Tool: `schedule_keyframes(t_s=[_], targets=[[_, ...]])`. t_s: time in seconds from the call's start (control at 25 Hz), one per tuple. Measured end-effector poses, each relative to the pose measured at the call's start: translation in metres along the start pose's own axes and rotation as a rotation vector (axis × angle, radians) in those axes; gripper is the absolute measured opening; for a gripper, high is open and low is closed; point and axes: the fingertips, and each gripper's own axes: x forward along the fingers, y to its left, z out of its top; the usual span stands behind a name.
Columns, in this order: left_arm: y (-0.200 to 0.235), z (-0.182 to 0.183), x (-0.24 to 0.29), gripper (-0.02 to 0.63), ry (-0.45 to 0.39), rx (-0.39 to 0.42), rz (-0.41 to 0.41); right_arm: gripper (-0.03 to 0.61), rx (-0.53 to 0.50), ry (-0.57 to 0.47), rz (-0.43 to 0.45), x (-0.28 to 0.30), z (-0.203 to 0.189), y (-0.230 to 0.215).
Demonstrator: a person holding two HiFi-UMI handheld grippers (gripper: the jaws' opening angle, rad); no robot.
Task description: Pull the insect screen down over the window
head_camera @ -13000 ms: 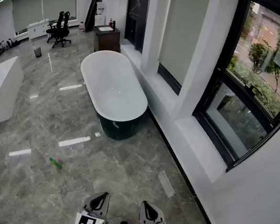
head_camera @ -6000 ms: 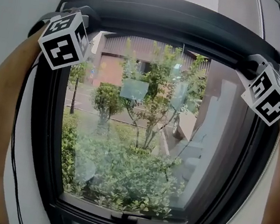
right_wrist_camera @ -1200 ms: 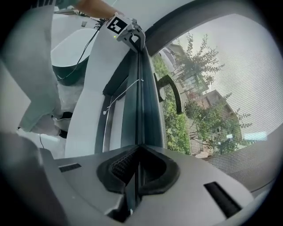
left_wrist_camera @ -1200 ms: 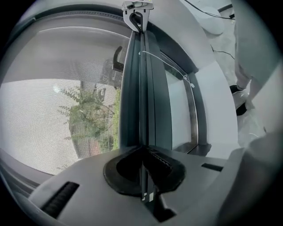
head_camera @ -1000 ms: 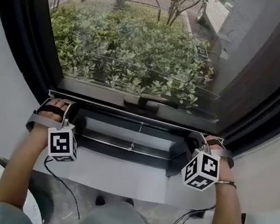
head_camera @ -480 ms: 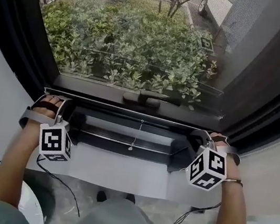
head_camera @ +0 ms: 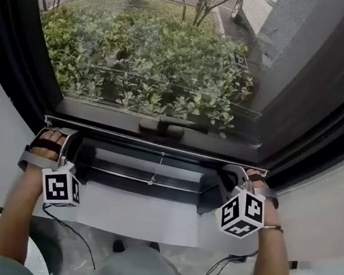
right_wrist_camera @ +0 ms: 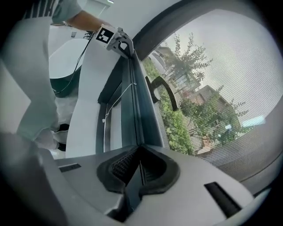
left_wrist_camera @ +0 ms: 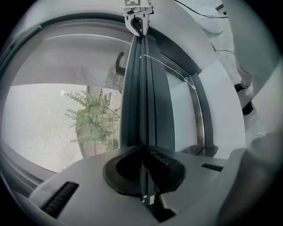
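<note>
Had both pairs of jaws clamped on the pull bar (head_camera: 151, 142) of the insect screen (head_camera: 154, 46). Set the left gripper (head_camera: 60, 140) at the bar's left end and the right gripper (head_camera: 234, 175) at its right end. Saw, in each gripper view, the ribbed pads pressed together on the thin dark rail, with the opposite gripper at the far end of the same rail. Held the bar level across the foot of the window, just below the window handle (head_camera: 164, 126) and just above the dark lower frame (head_camera: 113, 179). Found the mesh stretched over the glass from the bar upward, with green shrubs (head_camera: 134, 88) showing through it. Noted a thin pull cord (head_camera: 156, 169) hanging from the bar's middle in front of the lower frame. Noted the white sill (head_camera: 145, 217) beneath that frame, near the two marker cubes. Spotted a black cable (head_camera: 71, 231) trailing down below the left arm.
</note>
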Motion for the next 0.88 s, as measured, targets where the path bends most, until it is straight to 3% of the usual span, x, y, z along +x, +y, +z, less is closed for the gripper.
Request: schedule_keyframes(t_s=[0.2, 0.36, 0.48, 0.6, 0.76, 0.88], targets=[[0.0003, -0.0033, -0.0008, 0.017, 0.049, 0.006, 0.024, 0.015, -0.031, 0.029, -0.036, -0.0007, 0.0027, 0.0004], [-0.0001, 0.0024, 0.0036, 0.017, 0.048, -0.017, 0.139, 0.015, -0.089, 0.092, -0.088, -0.0038, -0.0025, 0.0011], [-0.0001, 0.0021, 0.0020, 0.014, 0.049, -0.025, 0.242, 0.017, -0.071, 0.059, -0.139, -0.0022, -0.0014, 0.0031], [-0.0003, 0.0009, 0.0008, 0.014, 0.035, -0.043, 0.292, 0.017, -0.055, 0.023, -0.187, -0.0007, -0.0003, 0.0016], [0.0003, -0.0001, 0.0009, 0.008, 0.012, -0.101, 0.311, 0.017, -0.007, -0.026, -0.230, 0.0013, 0.0004, -0.0008], [0.0005, 0.0011, 0.0009, 0.008, -0.079, -0.139, 0.245, 0.017, 0.022, -0.069, -0.161, 0.0027, -0.0011, -0.0010]])
